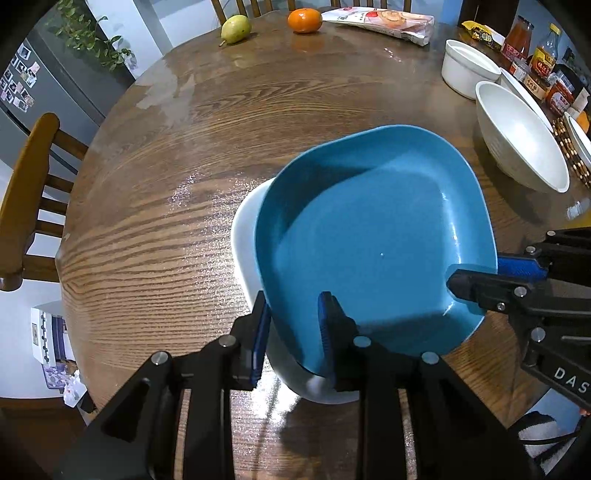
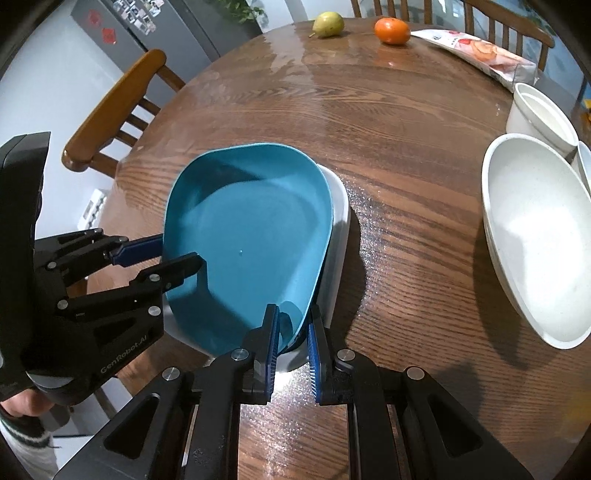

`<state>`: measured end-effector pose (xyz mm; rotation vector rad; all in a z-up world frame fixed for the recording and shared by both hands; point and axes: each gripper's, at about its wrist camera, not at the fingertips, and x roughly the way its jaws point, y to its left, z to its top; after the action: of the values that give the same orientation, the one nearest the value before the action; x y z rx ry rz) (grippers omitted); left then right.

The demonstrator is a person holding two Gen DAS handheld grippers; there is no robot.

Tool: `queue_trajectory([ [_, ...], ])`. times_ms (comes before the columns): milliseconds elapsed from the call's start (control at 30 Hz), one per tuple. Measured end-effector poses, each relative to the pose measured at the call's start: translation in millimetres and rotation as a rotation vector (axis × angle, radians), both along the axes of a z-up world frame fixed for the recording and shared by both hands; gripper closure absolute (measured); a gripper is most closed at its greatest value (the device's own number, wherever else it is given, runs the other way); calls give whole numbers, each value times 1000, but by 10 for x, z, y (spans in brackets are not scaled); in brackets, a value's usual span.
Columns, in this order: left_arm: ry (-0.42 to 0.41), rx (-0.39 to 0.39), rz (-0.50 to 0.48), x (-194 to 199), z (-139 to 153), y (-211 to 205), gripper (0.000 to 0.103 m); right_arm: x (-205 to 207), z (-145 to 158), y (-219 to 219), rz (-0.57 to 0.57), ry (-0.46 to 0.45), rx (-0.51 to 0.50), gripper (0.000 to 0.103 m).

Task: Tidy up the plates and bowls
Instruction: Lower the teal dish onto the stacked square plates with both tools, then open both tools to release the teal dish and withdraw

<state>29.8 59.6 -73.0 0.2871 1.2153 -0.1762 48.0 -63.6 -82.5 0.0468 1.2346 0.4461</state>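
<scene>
A blue square plate point(image 1: 373, 236) rests tilted on a white square plate point(image 1: 245, 236) on the wooden table point(image 1: 166, 184). My left gripper point(image 1: 293, 325) straddles the blue plate's near rim, one finger outside and one inside, with a gap around the rim. My right gripper point(image 1: 476, 273) straddles its right rim. In the right wrist view the blue plate point(image 2: 247, 229) lies over the white plate point(image 2: 338, 236); the right gripper point(image 2: 293, 332) brackets the rim, and the left gripper point(image 2: 162, 254) brackets the left rim. Both look part open.
A large white bowl point(image 1: 521, 144) and a white ramekin point(image 1: 467, 68) stand at the right, also in the right wrist view as bowl point(image 2: 535, 236) and ramekin point(image 2: 539, 114). Pear point(image 1: 235, 28), orange point(image 1: 304, 20), a snack packet point(image 1: 384, 20), sauce bottles point(image 1: 532, 48) at the far edge. A chair point(image 1: 26, 199) stands at the left.
</scene>
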Motion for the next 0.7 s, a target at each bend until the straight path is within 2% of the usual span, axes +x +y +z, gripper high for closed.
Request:
queue_trajectory([
  [267, -16, 13, 4, -16, 19, 2, 78, -6, 23, -7, -3, -6, -3, 89],
  [333, -26, 30, 9, -17, 33, -7, 72, -12, 33, -16, -4, -12, -4, 89],
  [400, -37, 43, 17, -14, 40, 7, 56, -17, 38, -19, -5, -13, -3, 89],
  [700, -42, 41, 49, -6, 59, 90, 58, -35, 68, -40, -6, -32, -27, 89],
])
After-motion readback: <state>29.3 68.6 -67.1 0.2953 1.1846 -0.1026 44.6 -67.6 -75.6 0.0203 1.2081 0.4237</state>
